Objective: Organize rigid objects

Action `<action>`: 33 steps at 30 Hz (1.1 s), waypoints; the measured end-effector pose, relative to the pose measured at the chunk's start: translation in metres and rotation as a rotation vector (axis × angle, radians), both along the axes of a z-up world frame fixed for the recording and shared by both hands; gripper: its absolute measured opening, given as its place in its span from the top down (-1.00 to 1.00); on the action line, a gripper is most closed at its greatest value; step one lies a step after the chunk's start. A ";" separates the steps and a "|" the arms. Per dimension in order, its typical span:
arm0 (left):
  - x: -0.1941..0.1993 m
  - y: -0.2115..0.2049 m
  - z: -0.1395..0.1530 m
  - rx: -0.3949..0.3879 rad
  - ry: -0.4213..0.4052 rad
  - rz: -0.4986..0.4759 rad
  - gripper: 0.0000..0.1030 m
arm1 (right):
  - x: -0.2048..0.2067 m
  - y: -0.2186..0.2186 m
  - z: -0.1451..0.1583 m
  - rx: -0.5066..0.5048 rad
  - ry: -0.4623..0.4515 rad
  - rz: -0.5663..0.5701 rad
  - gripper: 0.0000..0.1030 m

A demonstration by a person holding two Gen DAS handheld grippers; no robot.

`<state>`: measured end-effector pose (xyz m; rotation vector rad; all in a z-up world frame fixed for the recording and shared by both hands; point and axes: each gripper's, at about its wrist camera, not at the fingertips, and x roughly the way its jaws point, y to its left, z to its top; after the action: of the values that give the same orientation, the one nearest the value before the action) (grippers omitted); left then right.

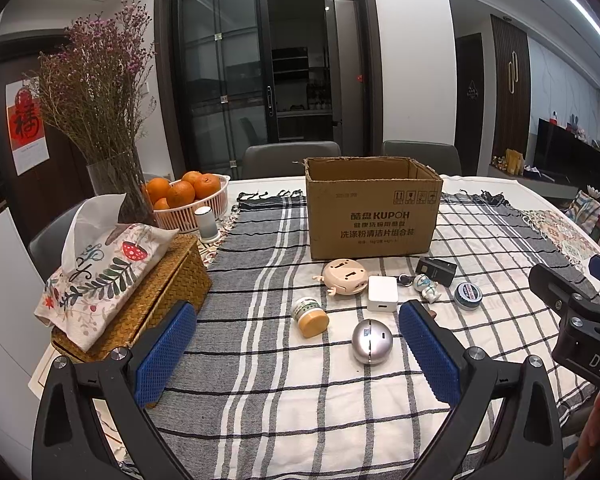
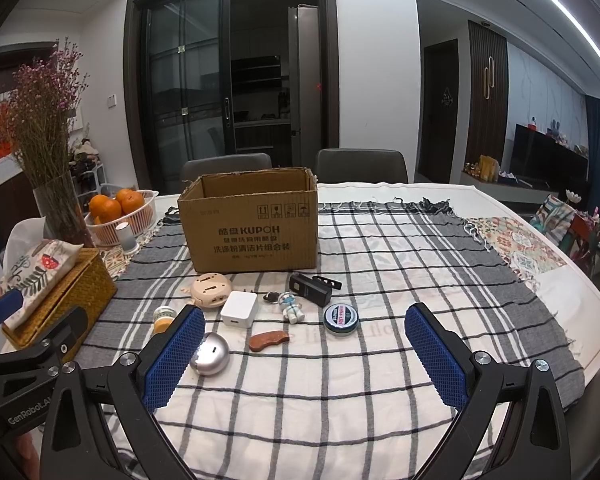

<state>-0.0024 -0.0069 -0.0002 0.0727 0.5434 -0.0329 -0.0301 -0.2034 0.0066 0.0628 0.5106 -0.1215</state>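
Both the left claw [image 1: 298, 354] and right claw [image 2: 304, 354] hang released above small items near the cardboard box [image 2: 252, 224] on the worktop [image 2: 560, 300].

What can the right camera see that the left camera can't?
Only the right wrist view shows the brown comb lying whole on the cloth; in the left view a gripper finger hides nearly all of it.

Only the left wrist view shows the jar whole and the red poster; in the right view a finger hides part of the jar.

Both show the box, silver ball, white charger, astronaut, round tin, oranges and tissue box. The left gripper and right gripper are both open.
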 end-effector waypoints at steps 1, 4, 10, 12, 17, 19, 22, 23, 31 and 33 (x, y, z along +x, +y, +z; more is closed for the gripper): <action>0.000 0.000 0.000 0.000 0.000 0.000 -1.00 | 0.000 0.000 0.000 0.001 0.000 0.001 -0.97; 0.000 0.000 0.000 -0.001 0.000 -0.001 -1.00 | 0.000 0.000 0.000 0.001 0.000 0.001 -0.97; 0.000 -0.001 0.000 0.000 0.001 -0.003 -1.00 | -0.001 0.000 0.000 0.003 0.001 0.000 -0.97; 0.000 -0.002 0.000 0.000 0.002 -0.005 -1.00 | 0.000 0.001 0.000 0.004 0.001 0.001 -0.97; 0.000 -0.002 0.000 0.000 0.002 -0.005 -1.00 | 0.000 0.000 -0.001 0.006 0.002 0.001 -0.97; 0.000 -0.003 0.000 0.001 0.002 -0.005 -1.00 | 0.000 0.001 -0.001 0.006 0.003 0.001 -0.97; 0.000 -0.003 -0.001 0.000 0.006 -0.008 -1.00 | 0.000 0.001 0.000 0.007 0.004 0.001 -0.97; 0.001 -0.004 -0.001 -0.001 0.008 -0.009 -1.00 | 0.000 0.001 0.000 0.008 0.006 0.002 -0.97; 0.011 -0.008 -0.016 -0.007 0.067 -0.055 -1.00 | 0.011 0.002 -0.008 0.037 0.042 0.047 -0.97; 0.015 -0.010 -0.023 -0.002 0.084 -0.066 -1.00 | 0.018 0.002 -0.015 0.068 0.072 0.080 -0.97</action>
<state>0.0125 -0.0173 -0.0229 0.0875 0.6248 -0.1015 -0.0119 -0.2011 -0.0087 0.1047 0.5882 -0.0278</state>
